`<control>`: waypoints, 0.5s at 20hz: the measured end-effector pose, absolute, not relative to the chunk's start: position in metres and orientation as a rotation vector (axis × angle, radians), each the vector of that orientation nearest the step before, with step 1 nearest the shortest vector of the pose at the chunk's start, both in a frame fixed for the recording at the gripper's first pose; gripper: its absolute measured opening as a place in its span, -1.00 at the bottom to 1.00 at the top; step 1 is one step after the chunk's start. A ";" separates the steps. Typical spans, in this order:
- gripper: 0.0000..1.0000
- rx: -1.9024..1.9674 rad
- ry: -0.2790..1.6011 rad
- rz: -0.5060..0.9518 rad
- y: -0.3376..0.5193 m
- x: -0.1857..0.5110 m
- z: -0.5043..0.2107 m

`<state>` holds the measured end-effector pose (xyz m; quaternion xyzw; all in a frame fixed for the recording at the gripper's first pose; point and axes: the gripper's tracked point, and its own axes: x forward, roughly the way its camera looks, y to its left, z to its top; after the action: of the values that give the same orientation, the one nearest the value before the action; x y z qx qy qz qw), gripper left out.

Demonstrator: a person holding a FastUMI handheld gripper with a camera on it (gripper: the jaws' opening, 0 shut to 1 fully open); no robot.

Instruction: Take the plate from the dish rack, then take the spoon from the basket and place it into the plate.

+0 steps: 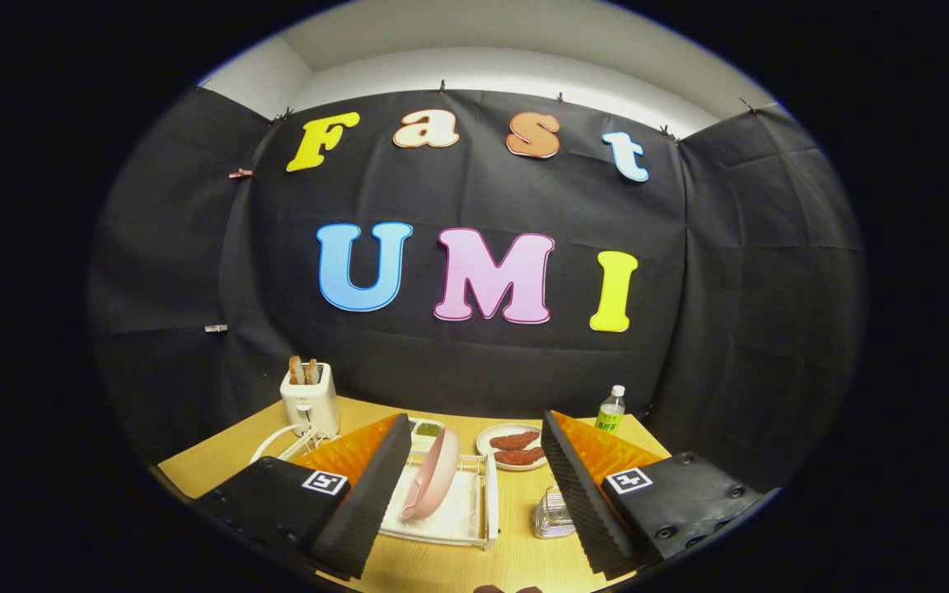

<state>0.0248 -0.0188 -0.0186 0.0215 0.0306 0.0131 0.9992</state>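
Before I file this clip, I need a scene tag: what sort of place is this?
Probably a mock kitchen in a cloth-walled booth: a pink plate in a white dish rack, a toaster holding bread, all beyond the open gripper.

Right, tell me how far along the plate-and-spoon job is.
Nothing looks done yet. The pink plate stands on edge in the white dish rack. The hand-held gripper is open, its fingers either side of the rack, holding nothing. Left: lift the plate out, then fetch the spoon and put it in the plate.
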 end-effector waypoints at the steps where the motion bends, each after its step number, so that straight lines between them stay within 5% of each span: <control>1: 0.95 0.045 0.069 0.031 -0.019 0.027 -0.020; 10: 0.95 0.031 0.118 0.061 -0.019 0.046 -0.033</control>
<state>0.0456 -0.0194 -0.0325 0.0157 0.0589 0.0304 0.9977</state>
